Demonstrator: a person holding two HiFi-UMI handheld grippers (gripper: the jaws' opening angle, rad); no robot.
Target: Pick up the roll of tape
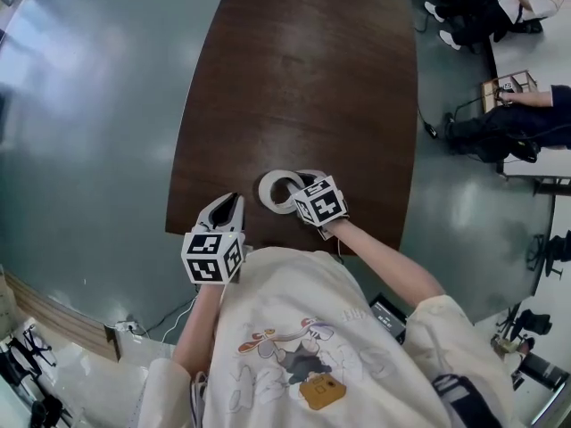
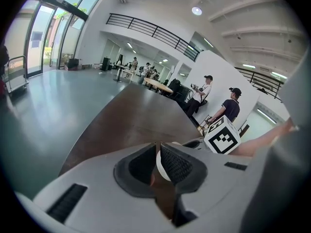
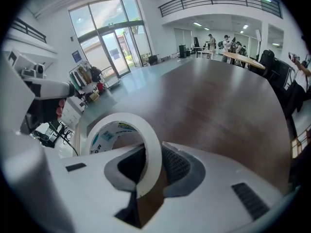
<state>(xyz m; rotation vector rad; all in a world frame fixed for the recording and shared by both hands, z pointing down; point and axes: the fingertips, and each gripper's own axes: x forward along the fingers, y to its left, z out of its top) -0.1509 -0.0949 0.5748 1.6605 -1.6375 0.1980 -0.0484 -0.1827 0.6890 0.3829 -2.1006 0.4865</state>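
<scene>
Nearest the person, low and left in the head view, the left tool [image 1: 230, 205] has its jaws drawn almost together with nothing between them; it sits near the roll but apart from it; the white sliver in its slit is the roll beyond.

Just past it, at the desk's near edge, the right tool [image 3: 154, 154] is clamped on the roll of tape [image 3: 121, 118]; one jaw sits inside the ring and the other outside, pinching a single stretch of the band; the ring stands on edge, tilted, and looks to be off the desk [image 1: 294, 78], though I cannot be sure.

The risk lies in that hold; only a narrow strip of wall is pinched, so the rest of the ring hangs out to one side and could pivot or slide from the pads if the wrist rolls or jerks; a squeeze too hard could flatten the band.

The roll is a white, thin-walled hoop with a wide hollow centre and printed lettering inside its core; it looks light.

Beyond, the dark brown desk runs to the top of the frame, with grey floor [image 1: 89, 105] around it.
</scene>
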